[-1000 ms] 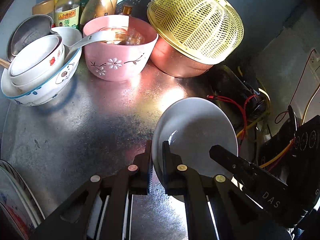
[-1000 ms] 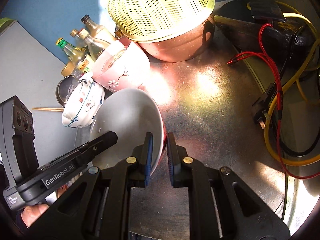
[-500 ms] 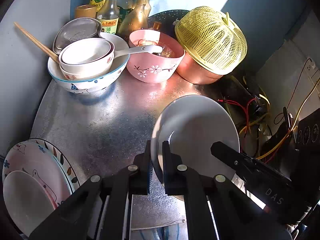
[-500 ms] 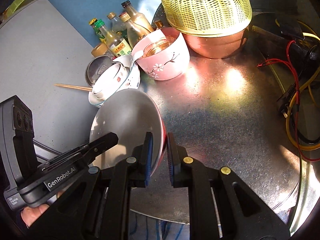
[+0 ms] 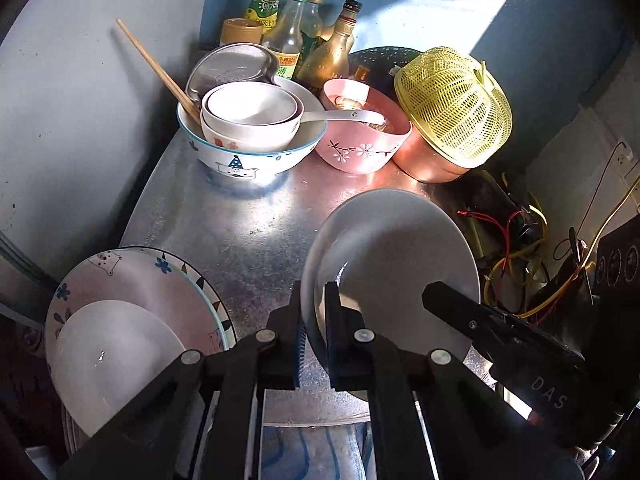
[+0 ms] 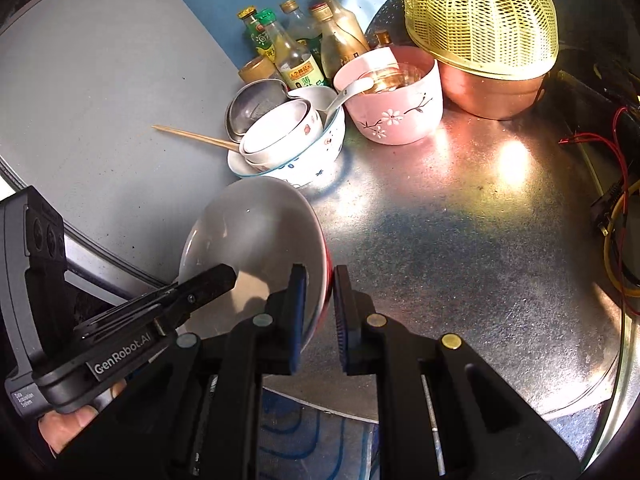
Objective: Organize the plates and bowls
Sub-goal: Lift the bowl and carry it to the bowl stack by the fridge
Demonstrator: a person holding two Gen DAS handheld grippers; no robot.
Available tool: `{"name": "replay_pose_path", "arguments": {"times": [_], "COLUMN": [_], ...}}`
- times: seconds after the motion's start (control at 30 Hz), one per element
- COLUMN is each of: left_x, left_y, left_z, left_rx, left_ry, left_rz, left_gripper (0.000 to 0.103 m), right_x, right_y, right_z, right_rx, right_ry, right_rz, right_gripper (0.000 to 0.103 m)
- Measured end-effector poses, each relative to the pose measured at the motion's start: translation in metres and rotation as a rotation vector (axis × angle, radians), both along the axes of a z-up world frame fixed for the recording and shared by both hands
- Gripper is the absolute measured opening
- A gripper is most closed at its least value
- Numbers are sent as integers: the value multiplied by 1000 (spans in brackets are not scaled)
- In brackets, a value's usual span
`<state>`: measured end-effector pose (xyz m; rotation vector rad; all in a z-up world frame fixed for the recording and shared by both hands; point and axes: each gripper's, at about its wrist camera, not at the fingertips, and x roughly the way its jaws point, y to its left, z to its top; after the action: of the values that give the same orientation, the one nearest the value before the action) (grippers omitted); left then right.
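Both grippers hold one white bowl with a red outside point(image 5: 392, 248) point(image 6: 256, 240) above the metal table, each on an opposite rim. My left gripper point(image 5: 314, 320) is shut on its left rim; my right gripper point(image 6: 320, 312) is shut on its right rim. A stack of plates point(image 5: 132, 320), a white one on patterned ones, lies at the table's left front edge. Nested white bowls with a spoon and chopsticks point(image 5: 248, 128) point(image 6: 288, 136) and a pink flowered bowl point(image 5: 360, 136) point(image 6: 396, 96) stand at the back.
A yellow colander lies upside down over a copper pot point(image 5: 452, 112) point(image 6: 480, 20) at the back right. Sauce bottles point(image 5: 304, 40) point(image 6: 296, 48) line the blue wall. Red and yellow wires point(image 5: 520, 240) point(image 6: 616, 240) run along the right. A grey wall point(image 5: 80, 120) bounds the left.
Both grippers have pulled back and up with the bowl between them. The plate stack at the left front has come into the left wrist view. The grips have not changed.
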<state>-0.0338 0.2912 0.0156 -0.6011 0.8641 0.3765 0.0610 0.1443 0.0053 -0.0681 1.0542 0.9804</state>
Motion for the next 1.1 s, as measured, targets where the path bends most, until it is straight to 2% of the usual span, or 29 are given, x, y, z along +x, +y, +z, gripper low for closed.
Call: {"name": "replay_pose_path", "arguments": {"times": [0.87,1.1], "left_x": [-92,-112], "left_y": [45,56], "left_z": [-6,-13], "left_rx": [-7,-17], "left_ry": [11,22], "left_rz": [156,199], "left_gripper": [6,6], "right_x": [-74,-94], "right_y": [61,77], "right_z": [-4,-14], "right_rx": [-28,-47], "right_ry": [-2,0], "right_rz": [170,214], "right_gripper": [14,14]}}
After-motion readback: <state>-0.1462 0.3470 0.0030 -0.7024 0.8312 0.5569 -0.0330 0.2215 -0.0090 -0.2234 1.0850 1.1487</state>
